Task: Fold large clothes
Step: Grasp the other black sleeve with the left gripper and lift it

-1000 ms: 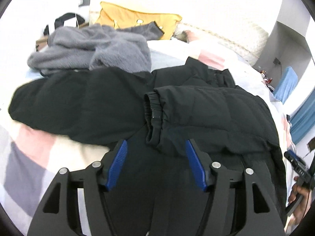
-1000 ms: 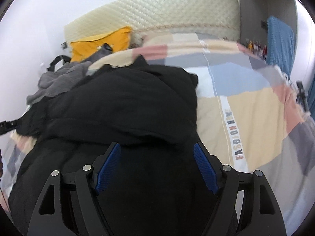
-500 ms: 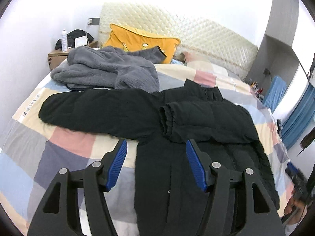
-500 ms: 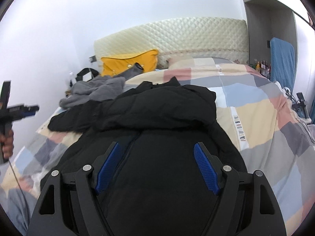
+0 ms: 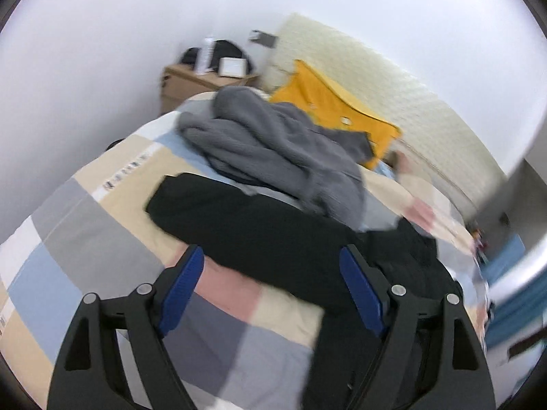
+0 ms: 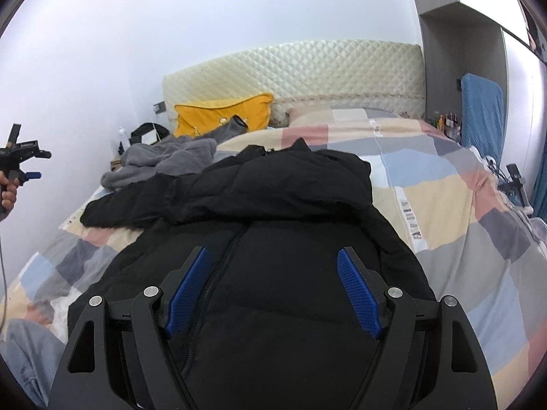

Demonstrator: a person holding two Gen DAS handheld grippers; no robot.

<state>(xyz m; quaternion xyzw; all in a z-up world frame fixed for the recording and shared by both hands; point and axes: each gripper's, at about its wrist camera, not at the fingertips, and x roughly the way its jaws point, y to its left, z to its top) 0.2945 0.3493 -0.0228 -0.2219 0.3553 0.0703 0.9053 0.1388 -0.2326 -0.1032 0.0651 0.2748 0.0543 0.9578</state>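
A black puffer jacket [image 6: 283, 212] lies front up on the checked bedspread [image 6: 454, 205], its right sleeve folded across the chest. Its left sleeve [image 5: 239, 218] stretches out flat toward the bed's left side. My left gripper [image 5: 273, 287] is open and empty, held above the bed and pointing at that outstretched sleeve; the view is blurred by motion. My right gripper [image 6: 273, 287] is open and empty above the jacket's lower body. The left gripper also shows at the far left of the right wrist view [image 6: 20, 157], held up in a hand.
A grey fleece garment [image 5: 273, 147] is heaped behind the sleeve, near a yellow pillow [image 5: 328, 102] and the quilted headboard [image 6: 342, 71]. A wooden nightstand [image 5: 195, 82] with a bottle stands at the back left. A blue cushion [image 6: 482, 109] leans at the right wall.
Both grippers have risen away from the jacket. The left gripper has swung left toward the outstretched sleeve. The jacket has not moved in the last half second.
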